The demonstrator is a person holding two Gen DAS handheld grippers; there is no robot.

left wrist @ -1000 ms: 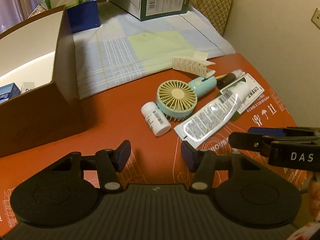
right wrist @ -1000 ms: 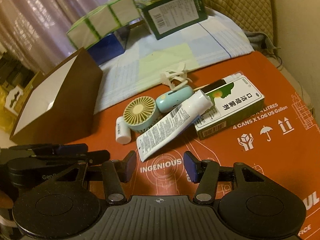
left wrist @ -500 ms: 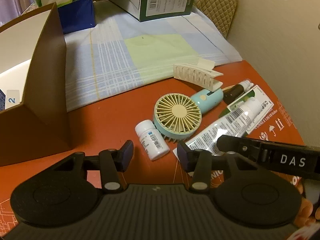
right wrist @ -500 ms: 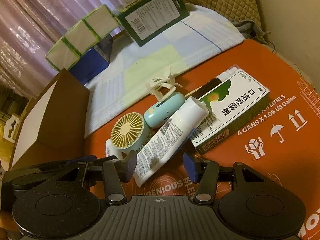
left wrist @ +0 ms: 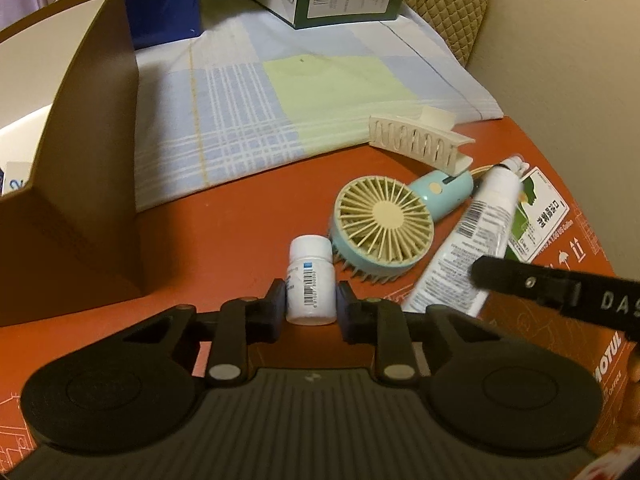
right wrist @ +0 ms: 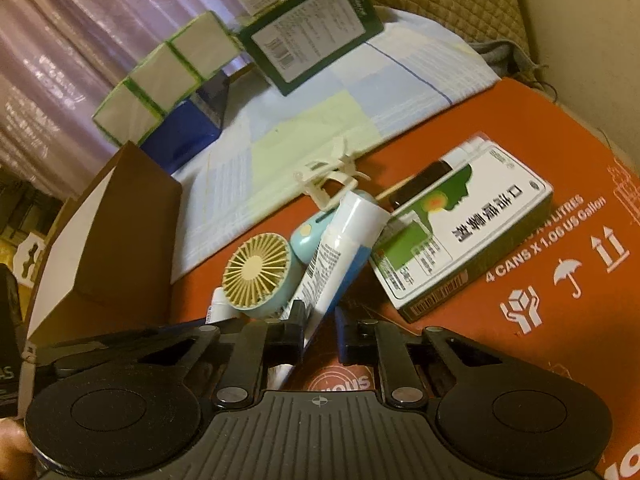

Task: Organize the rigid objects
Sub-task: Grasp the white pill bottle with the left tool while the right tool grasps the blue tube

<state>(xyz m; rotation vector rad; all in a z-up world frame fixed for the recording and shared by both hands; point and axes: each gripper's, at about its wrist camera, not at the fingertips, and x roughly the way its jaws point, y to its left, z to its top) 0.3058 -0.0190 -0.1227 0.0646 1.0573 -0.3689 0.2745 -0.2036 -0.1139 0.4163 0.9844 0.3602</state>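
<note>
- Left wrist view: my left gripper (left wrist: 311, 307) has its fingers (left wrist: 275, 300) clamped on a small white pill bottle (left wrist: 311, 280), which lies on its side on the orange surface (left wrist: 224, 232), cap pointing away from me.
- Just beyond the bottle lies a mint handheld fan (left wrist: 384, 224) with cream blades; its rim is close to the bottle's cap.
- A cream hair claw clip (left wrist: 416, 142) rests past the fan's handle, at the edge of a plaid cloth (left wrist: 256, 92).
- A white tube (left wrist: 472, 240) lies to the right of the fan, and the other gripper's black finger crosses over its lower end.
- A brown box (left wrist: 92, 184) stands open to the left, well apart from the bottle.
- Right wrist view: my right gripper (right wrist: 318, 330) has its fingers (right wrist: 294, 326) closed on the flat crimped end of the white tube (right wrist: 340, 248); the tube slants up and away, its cap end resting over the fan's (right wrist: 260, 272) handle.
- A green-and-white carton (right wrist: 468, 236) lies flat to the right of the tube, with a dark vial (right wrist: 424, 180) along its far side.
- The pill bottle (right wrist: 216, 308) shows only partly, behind the fan.
</note>
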